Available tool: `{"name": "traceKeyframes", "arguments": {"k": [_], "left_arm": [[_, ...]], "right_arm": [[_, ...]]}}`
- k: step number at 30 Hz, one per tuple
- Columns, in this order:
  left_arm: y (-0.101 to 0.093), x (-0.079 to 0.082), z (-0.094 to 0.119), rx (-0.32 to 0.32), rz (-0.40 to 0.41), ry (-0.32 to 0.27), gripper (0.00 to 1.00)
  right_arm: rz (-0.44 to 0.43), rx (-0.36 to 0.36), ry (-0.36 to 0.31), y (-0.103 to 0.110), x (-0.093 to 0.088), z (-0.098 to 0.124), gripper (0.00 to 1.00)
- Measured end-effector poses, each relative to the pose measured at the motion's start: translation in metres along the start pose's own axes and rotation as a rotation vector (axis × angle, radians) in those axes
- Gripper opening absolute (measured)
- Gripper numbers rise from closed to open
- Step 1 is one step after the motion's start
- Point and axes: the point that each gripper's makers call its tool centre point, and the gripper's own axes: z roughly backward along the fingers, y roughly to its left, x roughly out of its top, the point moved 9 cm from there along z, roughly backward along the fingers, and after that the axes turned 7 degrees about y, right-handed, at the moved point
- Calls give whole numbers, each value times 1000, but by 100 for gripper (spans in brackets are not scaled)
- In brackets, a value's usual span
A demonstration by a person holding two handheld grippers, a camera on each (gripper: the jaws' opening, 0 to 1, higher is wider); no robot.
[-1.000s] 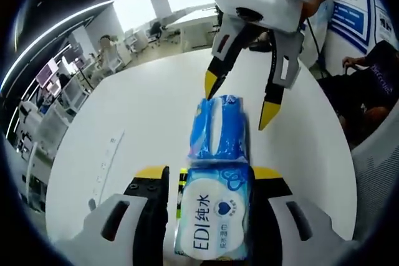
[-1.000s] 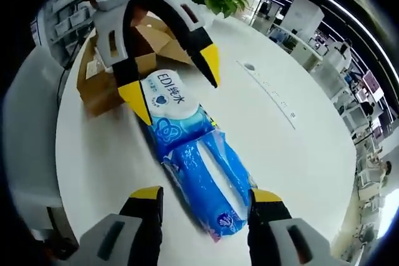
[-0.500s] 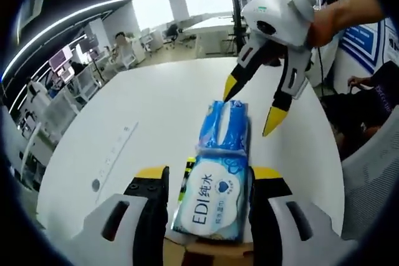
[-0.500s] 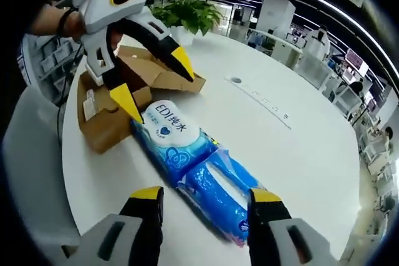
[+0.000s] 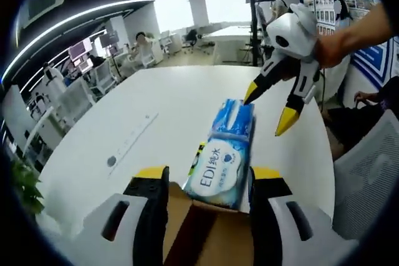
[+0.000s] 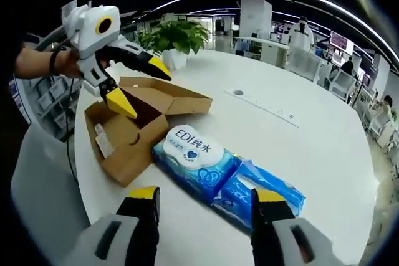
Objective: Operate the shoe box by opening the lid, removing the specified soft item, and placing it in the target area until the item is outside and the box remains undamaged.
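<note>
A soft blue tissue pack (image 5: 223,154) marked "EDI" lies flat on the round white table (image 5: 168,104), just past the open brown cardboard shoe box (image 5: 202,235). My left gripper (image 5: 209,175) stands open over the box's edge, holding nothing. The right gripper (image 5: 269,109) hangs open above the pack's far, darker blue end. In the right gripper view the pack (image 6: 202,165) lies beside the box (image 6: 128,132), whose lid flap is folded back. The left gripper (image 6: 140,85) hovers open over the box there. My right gripper (image 6: 206,196) is open, short of the pack.
A potted plant (image 6: 177,32) stands at the table's far edge, behind the box. A round cable port (image 6: 239,92) sits in the tabletop. A grey mesh chair (image 5: 368,179) stands at the table's edge. Office desks and seated people fill the background.
Both grippers have drawn back and up from the pack, which stays flat on the table. The left one now sits over the box; the right one is farther off.
</note>
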Motion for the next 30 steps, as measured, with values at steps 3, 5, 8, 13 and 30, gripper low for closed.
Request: {"name": "traceKeyframes", "arguments": {"k": [3,5,8,13,30], "left_arm": [[-1,-11,14,5,38,-7,51],[-4,-18,24,17,43,-9,51],[-7,-28,37,28,68,-14,51],[-8,-46,53,54,110,-21,53],[-15,-99,108,140,257,-30,54]], "right_arm": [[-8,13,-10,9,-2,0,59],[-11,20,-7,11,-2,-2,59],[-30,31,-24,16,-4,-2,59],[-62,43,-48,26,-3,-1,59],[-71,83,-59,70,-15,-2,59]]}}
